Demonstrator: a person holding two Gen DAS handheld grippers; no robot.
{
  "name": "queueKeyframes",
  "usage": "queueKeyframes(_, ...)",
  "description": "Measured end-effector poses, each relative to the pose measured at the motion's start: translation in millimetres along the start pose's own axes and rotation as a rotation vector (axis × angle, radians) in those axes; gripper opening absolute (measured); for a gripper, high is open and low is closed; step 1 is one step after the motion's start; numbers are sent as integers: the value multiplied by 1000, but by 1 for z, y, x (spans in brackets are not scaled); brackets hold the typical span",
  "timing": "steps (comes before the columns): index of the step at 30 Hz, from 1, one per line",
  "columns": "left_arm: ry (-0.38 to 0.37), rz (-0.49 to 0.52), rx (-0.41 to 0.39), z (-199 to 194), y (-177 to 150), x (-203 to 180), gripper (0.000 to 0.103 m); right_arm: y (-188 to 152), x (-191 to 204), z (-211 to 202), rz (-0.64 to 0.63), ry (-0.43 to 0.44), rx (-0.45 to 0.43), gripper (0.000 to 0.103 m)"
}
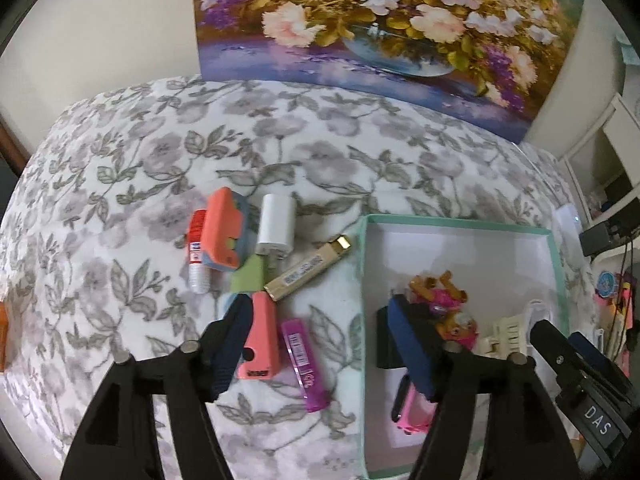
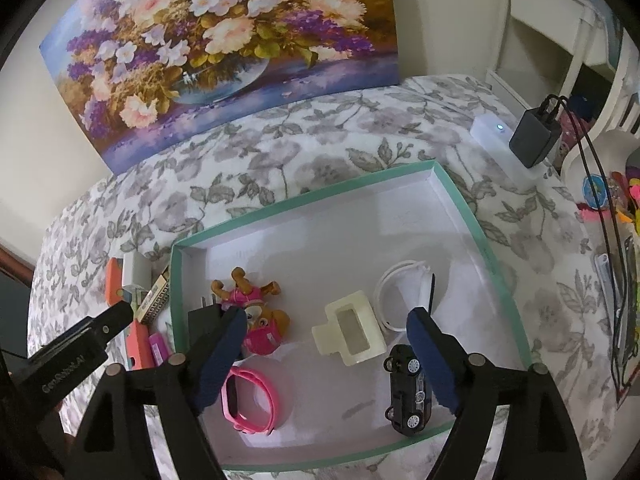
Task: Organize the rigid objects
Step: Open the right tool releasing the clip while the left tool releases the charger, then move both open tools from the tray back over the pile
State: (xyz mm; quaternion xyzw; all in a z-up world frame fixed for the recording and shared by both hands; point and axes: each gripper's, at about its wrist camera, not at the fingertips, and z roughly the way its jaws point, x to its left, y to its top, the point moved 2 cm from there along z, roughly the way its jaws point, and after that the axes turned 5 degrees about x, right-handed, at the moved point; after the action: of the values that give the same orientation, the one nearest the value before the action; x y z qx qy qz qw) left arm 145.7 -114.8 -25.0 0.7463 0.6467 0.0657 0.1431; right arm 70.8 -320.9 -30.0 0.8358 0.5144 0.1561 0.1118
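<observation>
A white box with a mint-green rim (image 2: 460,200) (image 1: 554,248) lies on the floral bedspread. In it are a pink toy dog (image 2: 260,320), a cream hair claw (image 2: 352,332), a white cable (image 2: 400,280), a black toy car (image 2: 408,392), a pink watch band (image 2: 250,400) and a black plug (image 2: 200,312). Left of the box lie a purple case (image 1: 306,364), a coral block (image 1: 262,340), a gold tube (image 1: 308,268), a white charger (image 1: 276,224) and a coral-and-blue toy (image 1: 224,232). My left gripper (image 1: 320,352) is open over the purple case. My right gripper (image 2: 326,360) is open over the box, empty.
A flower painting (image 2: 224,52) leans on the wall behind the bed. A white power strip with a black adapter (image 2: 534,136) lies at the bed's right edge. A white shelf (image 2: 552,40) and colourful clutter (image 2: 616,200) stand to the right.
</observation>
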Motion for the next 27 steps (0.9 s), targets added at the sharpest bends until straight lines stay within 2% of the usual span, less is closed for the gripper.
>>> queueKeyframes(3,16,-8,-5,0,1,4,74,-1,2,0,-8,-9,-3,86)
queueKeyframes(6,36,-10,-16,-2,1,7,80,-1,1,-1,-7,-22,-9,103)
queueKeyframes(10,79,-18,-31,-4,2,13,81,0,1,-2,-8,-31,-22,103)
queueKeyframes(12,101,-21,-37,-5,3,17,93,0,1,-3,-8,-32,-23,103)
queueKeyframes(13,109,-22,-41,-5,3,18,95,0,1,-3,-10,-31,-23,103)
queueKeyframes(21,145,-50,-66,-14,6,37,95,-2,10,-7,-27,-24,-29,103)
queueKeyframes(27,178,-111,-100,-29,9,68,95,-4,29,-11,-73,-23,-43,103)
